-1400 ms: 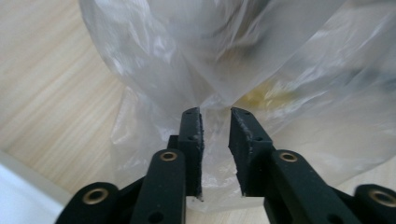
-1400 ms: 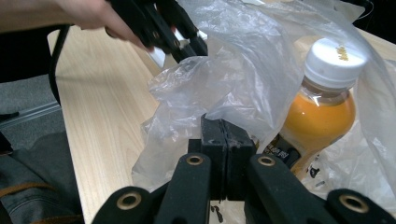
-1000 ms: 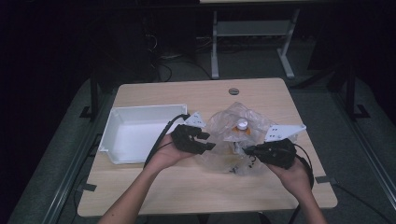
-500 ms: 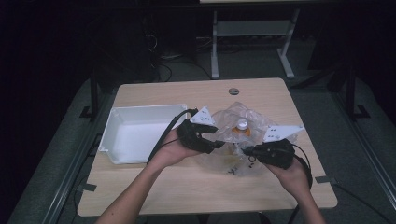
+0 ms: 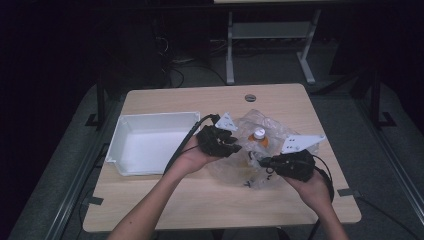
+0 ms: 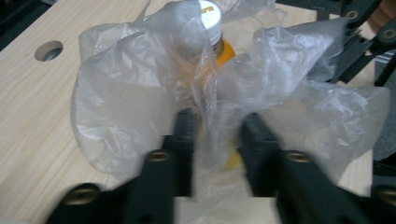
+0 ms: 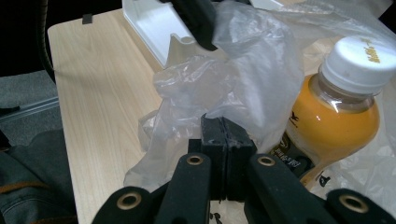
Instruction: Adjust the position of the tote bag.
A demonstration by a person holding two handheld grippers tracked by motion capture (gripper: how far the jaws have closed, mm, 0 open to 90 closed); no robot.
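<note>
In the high view, a clear plastic bag (image 5: 260, 155) lies crumpled on the wooden table (image 5: 165, 205), right of the frame's centre, with an orange drink bottle (image 5: 259, 139) standing inside it, its white cap (image 5: 259, 133) showing through the film. A white tray (image 5: 150, 145) sits just left of centre, beside the bag.

The left hand-held gripper (image 5: 231, 148) reaches in from the tray side at the bag's left edge. In the left gripper view its two black jaws have just been closing, and a gathered fold of the bag (image 6: 210, 107) stands between them in the lower middle of the frame; the picture is blurred there, so I cannot tell whether the pads already press on the film. The bottle (image 6: 219, 46) rises behind that fold, at top centre.

The right hand-held gripper (image 5: 264, 162) sits at the bag's lower right in the high view. In the right gripper view its pads are pressed together at bottom centre, pinching a bit of the bag (image 7: 252, 93). The bottle (image 7: 336, 121) stands just right of the jaws, its cap (image 7: 359, 58) in the upper right, and the tray's (image 7: 154, 28) corner shows at the top.
</note>
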